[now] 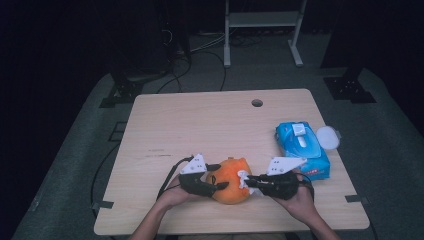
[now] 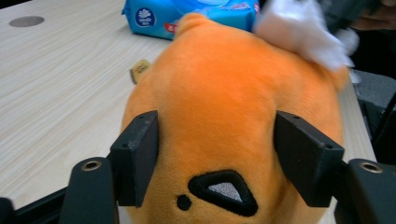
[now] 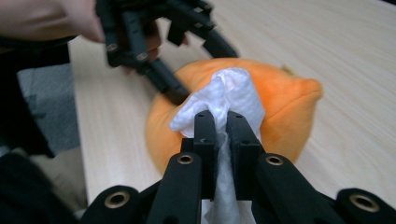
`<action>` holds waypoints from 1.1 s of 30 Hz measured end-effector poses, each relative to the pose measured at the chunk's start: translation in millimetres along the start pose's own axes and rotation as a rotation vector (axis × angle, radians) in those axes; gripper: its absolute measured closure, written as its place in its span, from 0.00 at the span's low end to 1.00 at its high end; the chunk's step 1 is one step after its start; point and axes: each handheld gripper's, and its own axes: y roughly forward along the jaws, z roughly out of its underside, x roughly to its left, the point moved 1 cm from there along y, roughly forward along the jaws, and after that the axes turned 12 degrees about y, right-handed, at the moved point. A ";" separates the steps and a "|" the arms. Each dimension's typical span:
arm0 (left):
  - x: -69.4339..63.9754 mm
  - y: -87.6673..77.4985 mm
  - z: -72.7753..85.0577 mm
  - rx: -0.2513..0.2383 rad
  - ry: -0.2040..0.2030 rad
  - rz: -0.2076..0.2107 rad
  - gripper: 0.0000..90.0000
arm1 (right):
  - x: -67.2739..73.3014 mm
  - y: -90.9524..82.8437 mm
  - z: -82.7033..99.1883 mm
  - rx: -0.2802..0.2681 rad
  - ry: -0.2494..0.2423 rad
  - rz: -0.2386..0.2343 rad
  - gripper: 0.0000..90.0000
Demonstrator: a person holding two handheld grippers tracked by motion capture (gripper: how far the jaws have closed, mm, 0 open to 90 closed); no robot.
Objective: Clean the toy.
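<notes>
An orange plush toy lies near the table's front edge, between both hands. My left gripper comes in from the left, and its two pads press into the toy's sides just above a black embroidered nose. My right gripper is shut on a crumpled white tissue. The tissue rests against the toy's right upper side. In the right gripper view, the left gripper reaches over the toy from the far side.
A blue pack of wipes lies to the right of the toy, with a round white lid beside it. The wooden table has a cable hole near its far edge. A white metal rack stands on the floor beyond.
</notes>
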 end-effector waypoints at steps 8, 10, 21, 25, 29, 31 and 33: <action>-4.8 5.5 -2.2 -0.009 0.025 0.019 0.38 | -27.4 9.1 -8.1 -0.054 0.101 0.093 0.92; -3.7 5.6 -1.8 -0.010 0.016 0.013 0.38 | -27.6 7.1 -6.2 -0.054 0.105 0.084 0.92; 2.8 2.9 -0.1 -0.015 -0.062 -0.033 0.37 | -13.3 -5.6 7.7 0.004 0.057 -0.029 0.91; -5.2 5.8 -3.7 -0.019 0.017 -0.008 0.39 | -19.9 -3.6 4.3 -0.017 0.083 0.005 0.92; -16.2 11.2 -10.1 -0.012 0.107 0.022 0.39 | -36.7 1.0 -0.9 -0.058 0.142 0.044 0.92; -16.5 11.3 -10.3 -0.014 0.106 0.026 0.39 | -43.3 1.0 -0.8 -0.071 0.171 0.046 0.92; -15.0 11.2 -9.6 -0.015 0.085 0.023 0.38 | -47.0 -0.7 0.9 -0.073 0.186 0.047 0.92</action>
